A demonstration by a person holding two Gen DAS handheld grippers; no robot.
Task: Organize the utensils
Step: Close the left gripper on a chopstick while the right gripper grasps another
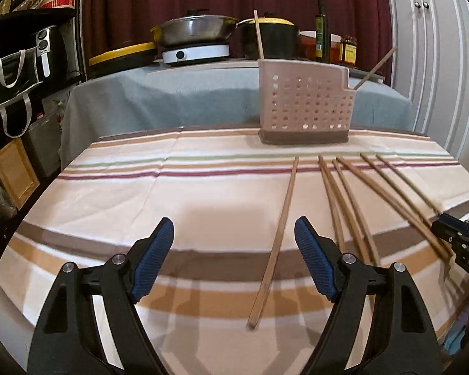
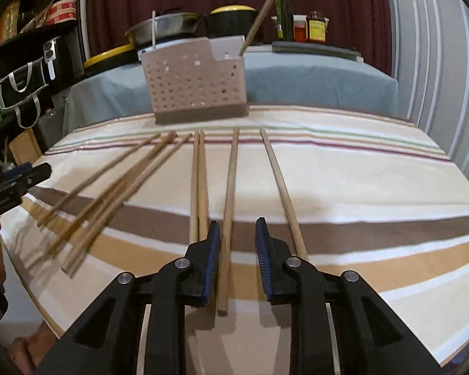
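One stick (image 2: 227, 218) lies on the cloth (image 2: 359, 187) between my right gripper (image 2: 237, 259) pads, jaws apart, not yet clamped. I'd close square on it mid-pad, lift level, drop into the caddy (image 2: 197, 84). Left gripper (image 1: 234, 256) wide apart, empty.
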